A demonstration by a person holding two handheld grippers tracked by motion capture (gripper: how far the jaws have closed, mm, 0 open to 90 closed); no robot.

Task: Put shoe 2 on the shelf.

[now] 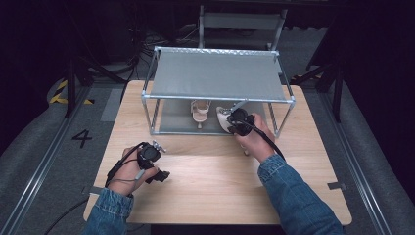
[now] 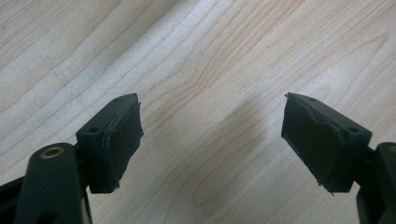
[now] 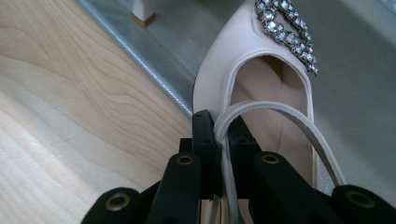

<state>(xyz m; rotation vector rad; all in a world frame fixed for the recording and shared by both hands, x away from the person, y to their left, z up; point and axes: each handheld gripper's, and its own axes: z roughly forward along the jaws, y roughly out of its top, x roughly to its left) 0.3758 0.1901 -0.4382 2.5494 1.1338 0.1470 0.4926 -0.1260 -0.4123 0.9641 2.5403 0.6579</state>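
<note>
Care with the thin strap matters most in this step, which I judge to be setting the cream shoe [image 1: 224, 119] onto the lower shelf [image 1: 176, 120] of the rack [image 1: 218, 73]: the hold is on a narrow loop only, so the shoe can swing or twist, and it is best lowered slowly until its sole rests flat on the grey fabric before the grip is let go. Nearest the person, close to the front left corner of the tabletop [image 1: 210, 181], the left tongs [image 1: 157, 175] rest low over bare wood with their jaws wide apart and nothing between them, well apart from the shoe. Farther in, toward the right of the tabletop's middle and at the front rail of the rack, the right tongs [image 3: 223, 140] are closed on the shoe's strap [image 3: 273, 108], which runs up between the two black jaws in the right gripper view. The shoe hangs just ahead of those jaws, its toe with the sparkling buckle [image 3: 285, 32] pointing away over the lower shelf, while its heel end lies back over the shelf's front edge. Beside it, toward the shelf's middle, the matching second shoe [image 1: 200, 112] already stands on the shelf. A metal chair [image 1: 242, 24] sits beyond the rack.
</note>
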